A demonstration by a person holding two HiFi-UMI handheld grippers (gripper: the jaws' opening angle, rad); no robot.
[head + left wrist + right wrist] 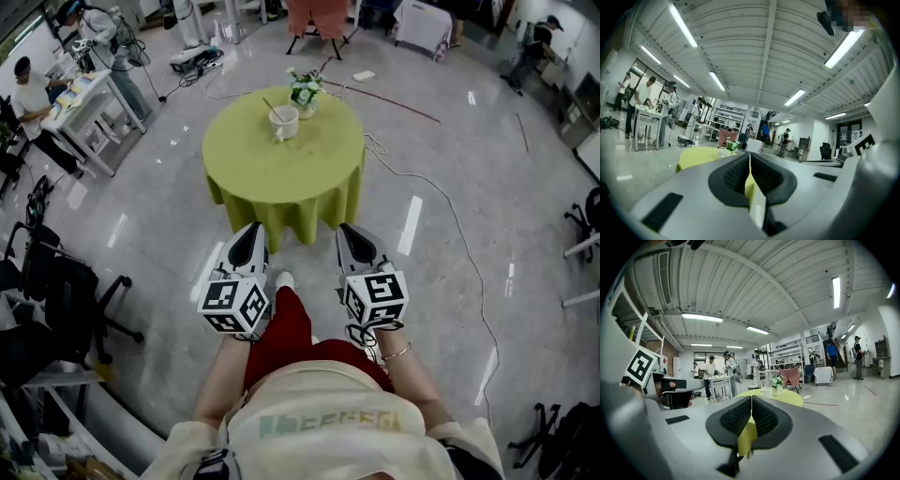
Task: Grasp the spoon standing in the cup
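A white cup (283, 122) with a spoon (272, 106) standing in it sits on a round table with a yellow-green cloth (281, 173), far ahead of me. My left gripper (250, 232) and right gripper (352, 231) are held side by side above the floor, well short of the table, both shut with nothing between the pads. In the right gripper view the cup (766, 392) shows small beyond the right gripper (751, 402). Ahead of the left gripper (750, 159), the left gripper view shows only the table's cloth (696, 157).
A small pot of flowers (306, 90) stands beside the cup. Cables (441, 211) trail across the glossy floor right of the table. A desk with seated people (80, 103) stands at left, office chairs (66, 291) at near left, and a pink chair (317, 19) behind the table.
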